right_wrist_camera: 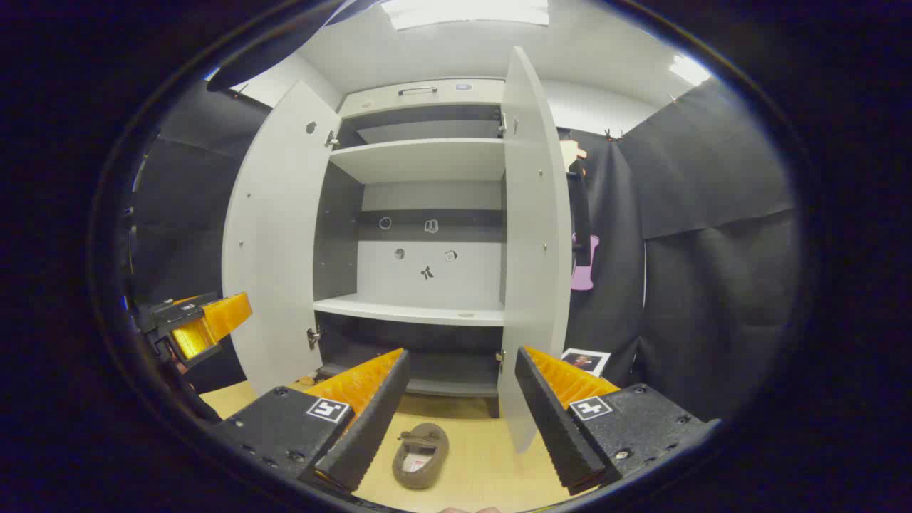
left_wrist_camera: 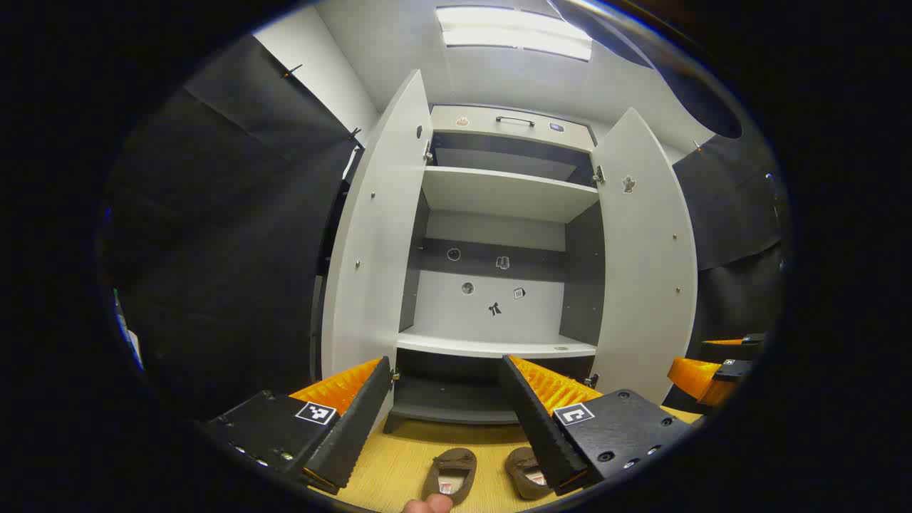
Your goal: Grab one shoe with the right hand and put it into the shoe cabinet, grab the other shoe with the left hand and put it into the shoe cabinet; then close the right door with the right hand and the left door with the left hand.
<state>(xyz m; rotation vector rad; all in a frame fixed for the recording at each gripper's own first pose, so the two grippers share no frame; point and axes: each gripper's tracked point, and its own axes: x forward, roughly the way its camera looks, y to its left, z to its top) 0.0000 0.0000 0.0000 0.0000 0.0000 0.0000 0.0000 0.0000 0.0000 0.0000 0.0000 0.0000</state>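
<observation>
Shoes, two brown ones (left_wrist_camera: 449, 474) (left_wrist_camera: 526, 472), lie on the wooden floor (left_wrist_camera: 399, 456) at bottom centre before the open shoe cabinet (left_wrist_camera: 499, 235), while left gripper (left_wrist_camera: 445, 417) and right gripper (right_wrist_camera: 462, 413) both hold their fingers apart, empty.

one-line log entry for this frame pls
stage: pre-grasp | left gripper: open | right gripper: open | shoes: on floor | cabinet: both doors open

Black cloth (left_wrist_camera: 235, 235) is hanging on both sides of me, white wall (left_wrist_camera: 320, 64) showing above it. Ceiling light panel (left_wrist_camera: 513, 32) is glowing overhead. Pale wood floor (right_wrist_camera: 477, 456) is running under me to the booth's back.
</observation>
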